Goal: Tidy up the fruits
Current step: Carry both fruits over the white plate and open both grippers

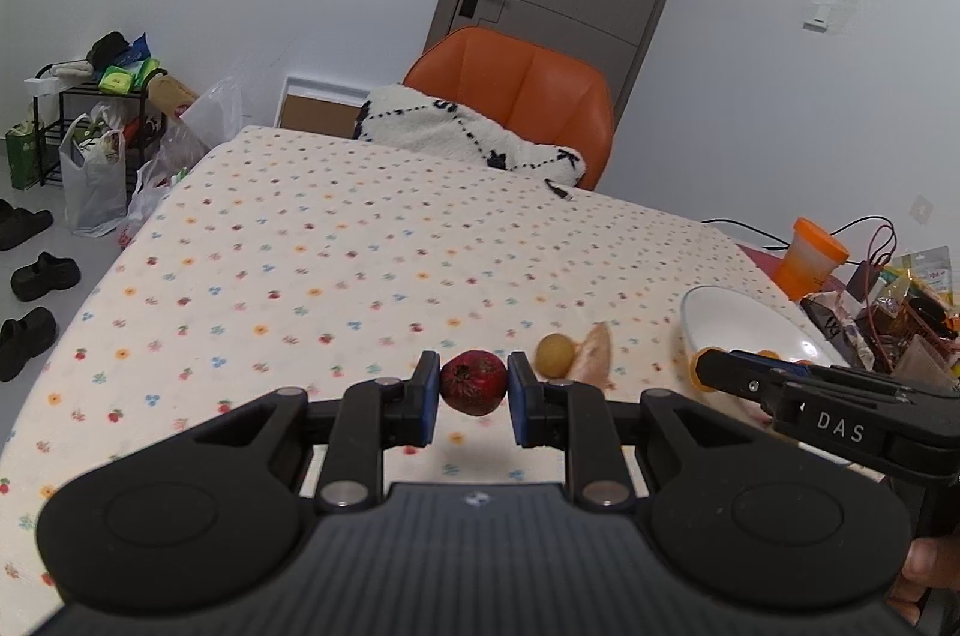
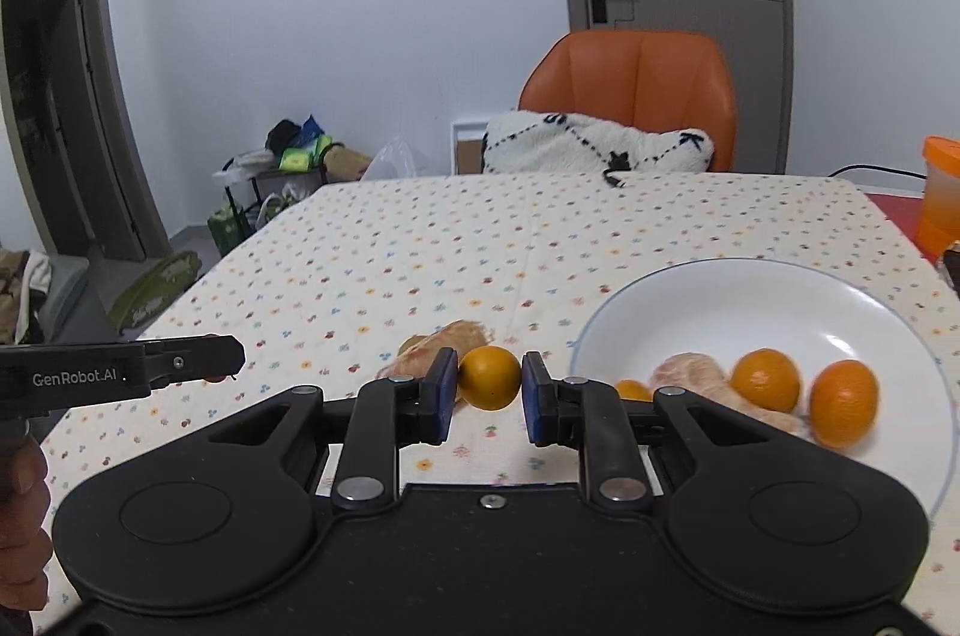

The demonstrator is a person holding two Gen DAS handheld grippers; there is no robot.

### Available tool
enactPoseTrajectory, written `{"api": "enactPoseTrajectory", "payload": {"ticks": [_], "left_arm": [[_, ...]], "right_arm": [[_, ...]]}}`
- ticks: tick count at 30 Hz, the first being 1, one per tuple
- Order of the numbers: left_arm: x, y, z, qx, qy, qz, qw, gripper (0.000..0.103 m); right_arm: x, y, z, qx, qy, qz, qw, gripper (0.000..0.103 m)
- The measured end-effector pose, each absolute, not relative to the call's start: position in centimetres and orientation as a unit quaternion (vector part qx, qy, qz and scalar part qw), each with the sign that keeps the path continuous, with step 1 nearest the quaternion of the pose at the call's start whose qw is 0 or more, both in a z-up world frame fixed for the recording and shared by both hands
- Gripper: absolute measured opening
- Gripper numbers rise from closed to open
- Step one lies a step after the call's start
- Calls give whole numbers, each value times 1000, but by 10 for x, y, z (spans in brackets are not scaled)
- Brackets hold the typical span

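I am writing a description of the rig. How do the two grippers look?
Both are black plastic. Each has a wide ribbed body with two round discs, silver pivot screws and two fingers with blue pads. The left gripper shows white "GenRobot.AI" lettering on its side in the right wrist view. The right gripper shows "DAS" on its side. No cables or sleeves are visible.

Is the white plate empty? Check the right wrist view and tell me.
No, the white plate already holds two oranges and a peeled citrus piece, with another small orange fruit at its near edge.
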State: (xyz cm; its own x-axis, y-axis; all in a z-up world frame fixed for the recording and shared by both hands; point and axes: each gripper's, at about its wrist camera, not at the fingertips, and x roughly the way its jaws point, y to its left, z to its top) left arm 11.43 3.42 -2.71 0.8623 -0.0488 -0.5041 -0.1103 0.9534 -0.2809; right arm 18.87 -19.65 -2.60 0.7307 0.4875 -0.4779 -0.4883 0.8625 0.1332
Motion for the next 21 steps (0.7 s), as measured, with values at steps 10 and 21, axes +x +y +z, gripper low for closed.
{"api": "enactPoseTrajectory", "payload": {"ticks": [10,21], "left_arm": [[117,0,-11,-131,253,0,959,22],[122,-37,-1,-112,247,-21,962,22]], "right_arm": [[183,-233,-20,26,241,246,938,21],[180,-271,-20,53,232,225,945,21]]}}
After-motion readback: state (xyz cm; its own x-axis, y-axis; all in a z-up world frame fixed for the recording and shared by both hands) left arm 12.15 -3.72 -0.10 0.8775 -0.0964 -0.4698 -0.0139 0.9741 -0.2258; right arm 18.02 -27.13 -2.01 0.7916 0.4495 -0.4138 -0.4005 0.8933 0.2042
